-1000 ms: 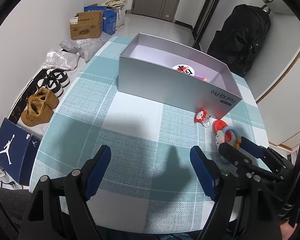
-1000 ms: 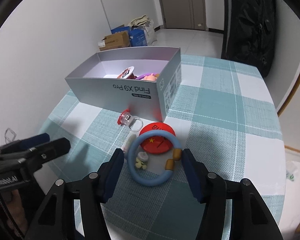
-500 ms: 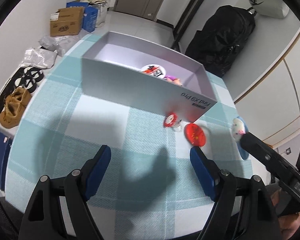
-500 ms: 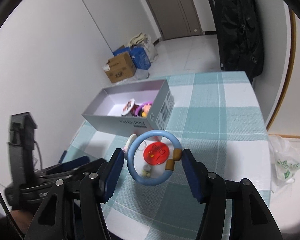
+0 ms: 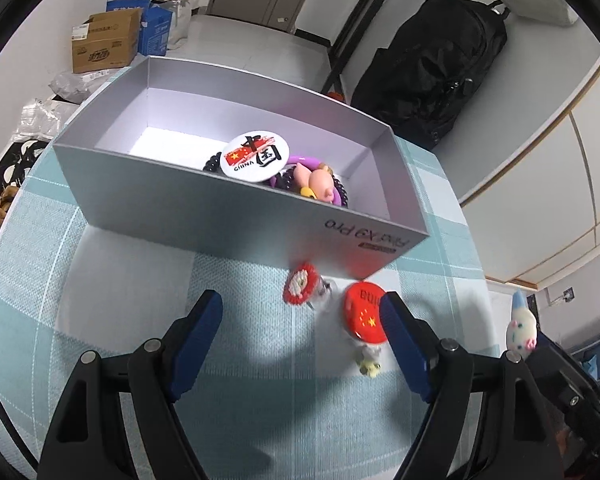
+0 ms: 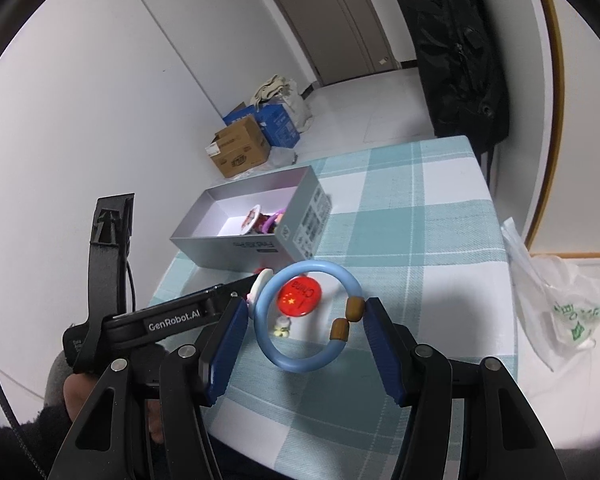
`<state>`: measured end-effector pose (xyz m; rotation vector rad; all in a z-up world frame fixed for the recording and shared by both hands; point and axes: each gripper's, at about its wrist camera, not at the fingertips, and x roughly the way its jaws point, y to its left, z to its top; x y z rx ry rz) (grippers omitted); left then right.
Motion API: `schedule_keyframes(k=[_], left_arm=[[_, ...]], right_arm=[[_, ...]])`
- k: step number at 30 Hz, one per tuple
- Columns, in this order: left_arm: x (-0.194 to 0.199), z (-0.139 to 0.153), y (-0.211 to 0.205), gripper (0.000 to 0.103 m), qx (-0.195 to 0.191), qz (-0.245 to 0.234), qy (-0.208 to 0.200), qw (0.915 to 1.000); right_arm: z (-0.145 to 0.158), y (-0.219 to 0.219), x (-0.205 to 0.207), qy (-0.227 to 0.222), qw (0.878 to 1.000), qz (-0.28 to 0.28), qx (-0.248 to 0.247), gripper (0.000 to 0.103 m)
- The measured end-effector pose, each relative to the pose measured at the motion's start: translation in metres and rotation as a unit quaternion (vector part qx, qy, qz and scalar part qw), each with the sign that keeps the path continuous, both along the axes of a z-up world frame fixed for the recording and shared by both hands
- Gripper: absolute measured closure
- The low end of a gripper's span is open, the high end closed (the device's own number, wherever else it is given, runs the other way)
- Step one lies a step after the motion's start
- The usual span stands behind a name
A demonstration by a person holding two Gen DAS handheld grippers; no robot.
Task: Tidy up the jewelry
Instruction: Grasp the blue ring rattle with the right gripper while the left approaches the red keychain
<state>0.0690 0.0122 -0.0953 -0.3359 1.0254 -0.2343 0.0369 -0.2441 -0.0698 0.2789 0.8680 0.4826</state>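
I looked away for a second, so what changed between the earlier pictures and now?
The right hand-held gripper, shut on the blue bracelet, lifted it off the table. The left hand-held gripper, open, moved toward the box. The red badge and red ring stayed put.

- A surface [image 5: 120,292] covered by a teal-and-white checked cloth is seen.
- An open grey cardboard box [image 5: 228,216] is carried.
- A round red badge [image 5: 364,318], a red beaded charm [image 5: 300,288] and a small pale charm [image 5: 370,362] lie before the box.

Left tool [image 5: 302,334] agape, right tool [image 6: 303,332] clamped.
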Motion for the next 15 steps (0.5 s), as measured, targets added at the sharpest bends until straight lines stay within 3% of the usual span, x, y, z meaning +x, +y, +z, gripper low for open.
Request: schedule_keyframes(k=[4, 6, 11, 15], left_arm=[[0.0009, 0.0000, 0.0000, 0.026, 0.004, 0.002, -0.006, 1.0000], [0.0015, -0.0006, -0.0005, 0.038, 0.005, 0.001, -0.008, 1.0000], [0.0053, -0.0012, -0.0022, 0.046, 0.013, -0.003, -0.011, 0.9998], [0.0055, -0.0026, -0.0046, 0.063, 0.024, -0.011, -0.016, 0.9995]], right_arm=[[-0.0074, -0.0029, 0.0066, 0.015, 1.000, -0.009, 0.001, 0.044], [-0.0088, -0.0036, 0.0079, 0.018, 1.000, -0.009, 0.002, 0.044], [-0.0089, -0.0018, 0.0073, 0.015, 1.000, -0.004, 0.002, 0.044], [-0.0098, 0.0015, 0.0063, 0.014, 1.000, -0.001, -0.002, 0.044]])
